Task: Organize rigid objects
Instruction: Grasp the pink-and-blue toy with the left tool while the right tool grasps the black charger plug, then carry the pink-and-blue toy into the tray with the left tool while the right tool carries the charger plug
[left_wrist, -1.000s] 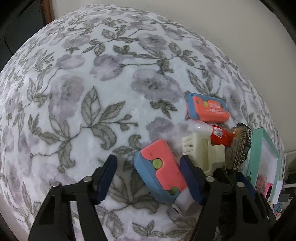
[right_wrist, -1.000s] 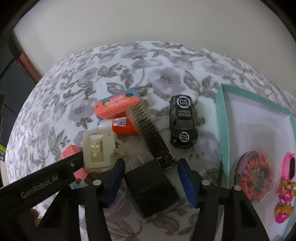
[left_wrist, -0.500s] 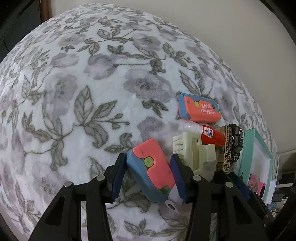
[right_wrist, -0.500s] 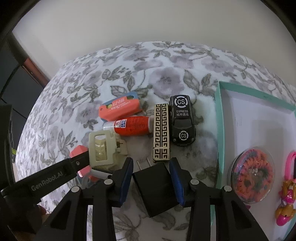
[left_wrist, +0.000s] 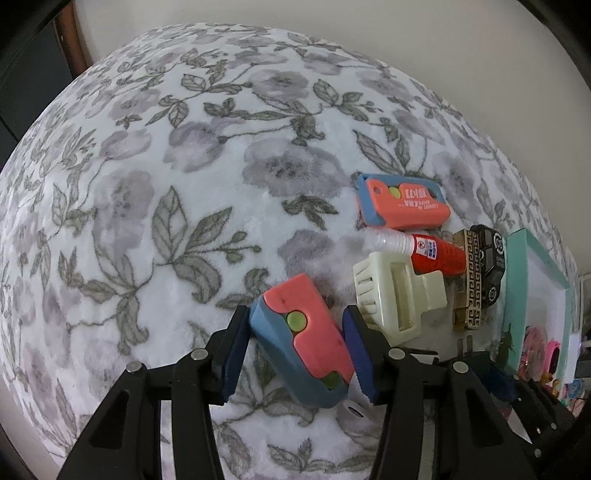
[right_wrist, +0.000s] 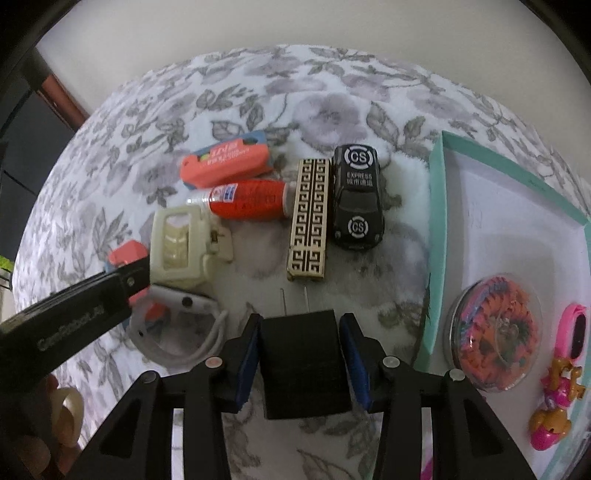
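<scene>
Sitting square between the blue pads of the right gripper (right_wrist: 302, 356): black plug adapter (right_wrist: 304, 363), prongs pointing straight ahead, long axis along the fingers; pads closed onto both flanks, by the look of it. Just ahead of the prongs, gold key-pattern bar (right_wrist: 309, 218) lying lengthwise, black toy car (right_wrist: 357, 201) beside it on the right. Further right, teal-rimmed tray (right_wrist: 436, 236), its near wall parallel to the fingers. Judged: a sideways carry to the right, no turn needed. Clamped in the left gripper (left_wrist: 295, 349): coral-and-blue box cutter (left_wrist: 304, 339), skewed across the pads, nose up-left. Cream hair claw (left_wrist: 397, 297) just right of it.
</scene>
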